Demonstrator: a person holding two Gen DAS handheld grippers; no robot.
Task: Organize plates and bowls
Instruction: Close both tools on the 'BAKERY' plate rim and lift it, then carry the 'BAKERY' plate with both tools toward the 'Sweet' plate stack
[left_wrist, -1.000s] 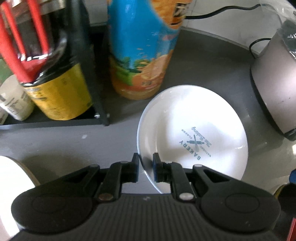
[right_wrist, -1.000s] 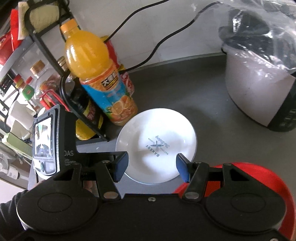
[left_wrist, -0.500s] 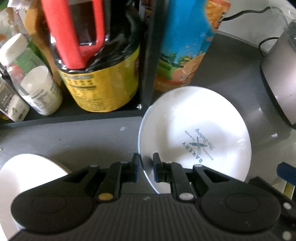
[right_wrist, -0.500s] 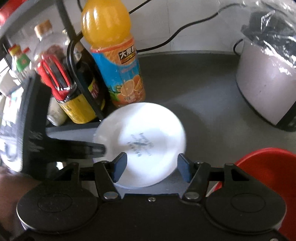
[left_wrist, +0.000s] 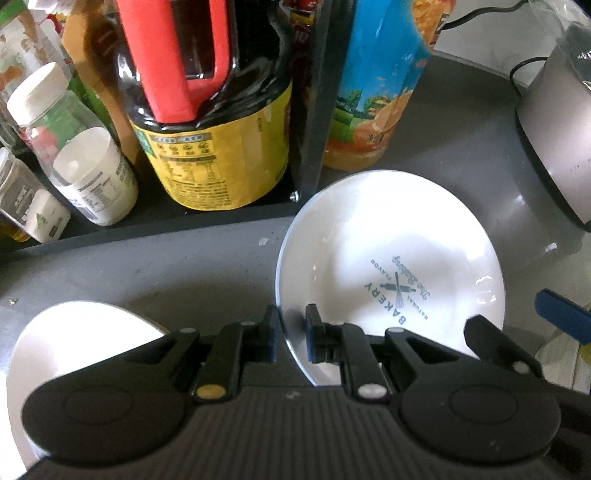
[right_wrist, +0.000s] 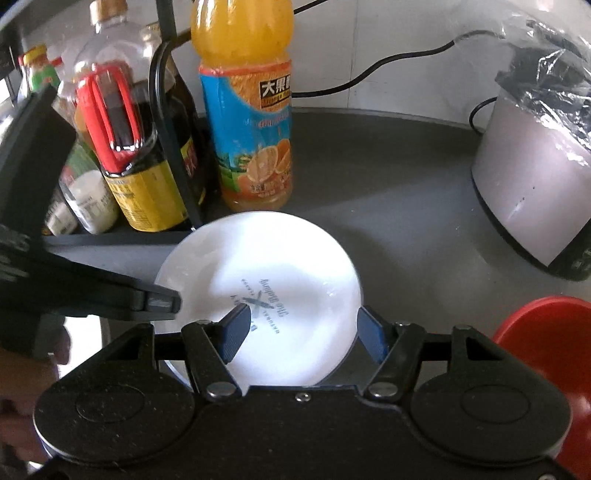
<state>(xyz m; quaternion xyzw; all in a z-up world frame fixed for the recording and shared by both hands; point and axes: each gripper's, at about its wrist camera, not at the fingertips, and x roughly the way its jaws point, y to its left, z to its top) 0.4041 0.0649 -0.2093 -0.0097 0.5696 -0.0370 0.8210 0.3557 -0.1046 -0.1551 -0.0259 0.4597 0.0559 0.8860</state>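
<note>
Countertop, grey, is seen to carry a rice cooker toward its right edge and a black rack of bottles at its left, with an orange juice bottle just beside the rack. A white plate, printed "BAKERY", is held near the rack's front corner, tilted; whether it touches the surface cannot be told. Its near rim is clamped by the left gripper. The right gripper is spread wide, one finger over the plate and one outside its rim. A second white plate and a red bowl are noted at the near edge.
</note>
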